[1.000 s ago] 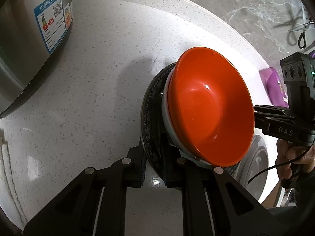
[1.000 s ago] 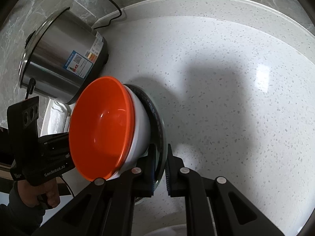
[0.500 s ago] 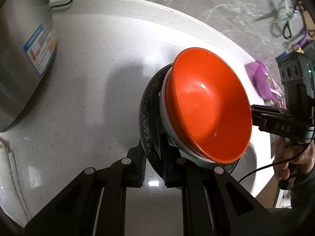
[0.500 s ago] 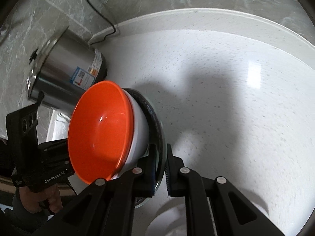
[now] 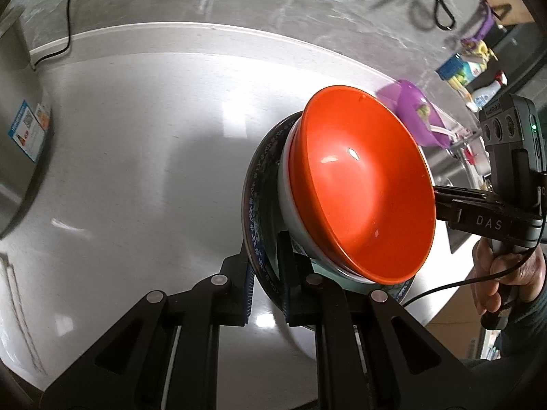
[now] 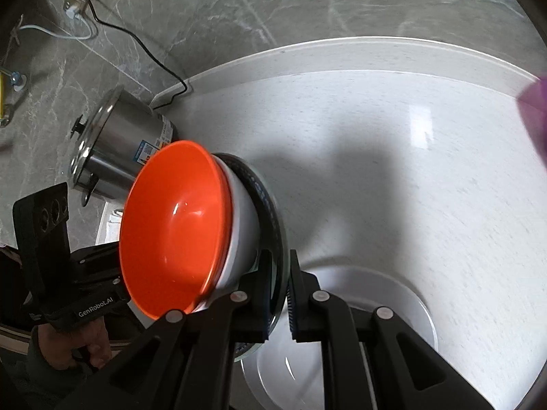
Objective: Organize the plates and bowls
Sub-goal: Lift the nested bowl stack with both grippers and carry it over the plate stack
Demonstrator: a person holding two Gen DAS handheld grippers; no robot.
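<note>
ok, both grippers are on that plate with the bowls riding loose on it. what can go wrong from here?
1. The orange bowl nests in a white bowl on the patterned plate; only the plate's rim is clamped, so tilting could slide the bowls off.
2. The left gripper and right gripper pinch opposite edges; uneven motion could twist the plate loose.
3. A white plate lies below; a hard set-down could chip it.

Two tools, two stacked bowls: one orange, one white; one blue-patterned plate, one white plate, one steel pot, one purple basin
</note>
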